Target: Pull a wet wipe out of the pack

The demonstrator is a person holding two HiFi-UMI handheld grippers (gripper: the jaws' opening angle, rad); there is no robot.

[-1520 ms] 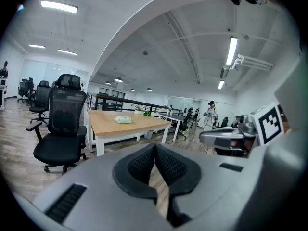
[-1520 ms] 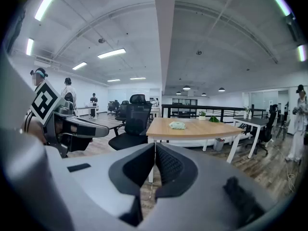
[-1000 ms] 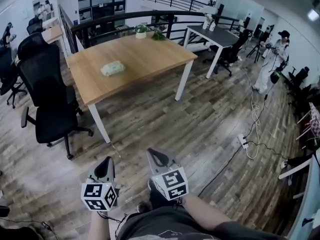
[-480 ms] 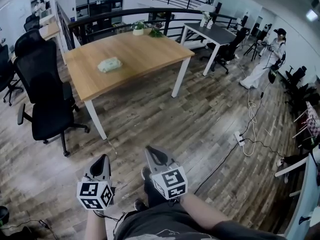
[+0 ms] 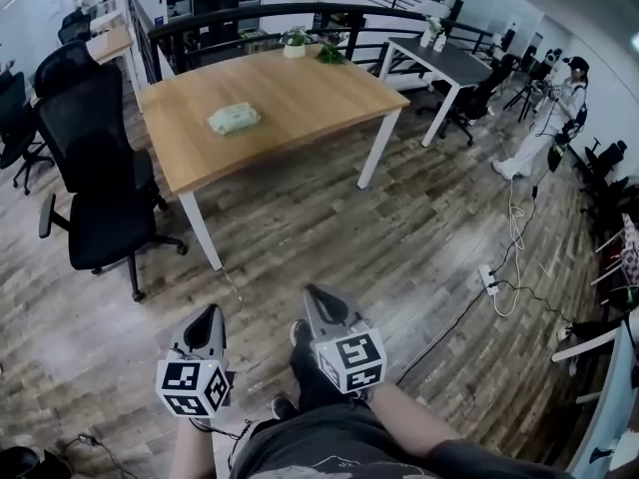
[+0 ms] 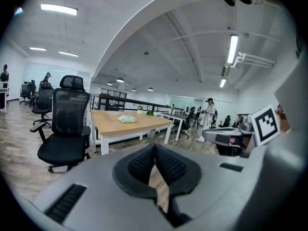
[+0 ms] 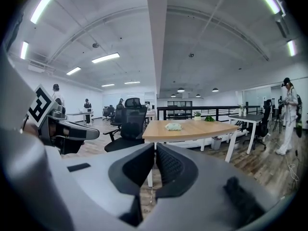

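The wet wipe pack (image 5: 234, 119), pale green and flat, lies on the wooden table (image 5: 300, 98) well ahead of me. Both grippers are held low, close to my body over the floor and far from the table. My left gripper (image 5: 211, 313) is shut with nothing in it. My right gripper (image 5: 316, 293) is beside it, jaws together and empty. The left gripper view shows the pack (image 6: 127, 119) small on the table (image 6: 110, 124) beyond its shut pads (image 6: 169, 165). In the right gripper view the pack (image 7: 173, 126) sits straight ahead above the closed pads (image 7: 168, 166).
A black office chair (image 5: 100, 168) stands at the table's left side. Potted plants (image 5: 296, 40) sit on the table's far edge by a railing (image 5: 250, 13). A dark desk (image 5: 451, 63) and a person (image 5: 559, 118) are at the right. Cables and a power strip (image 5: 489, 279) lie on the floor.
Both grippers have drifted a little forward, still shut and empty. The head view has swung slightly, and the table looks a bit nearer.
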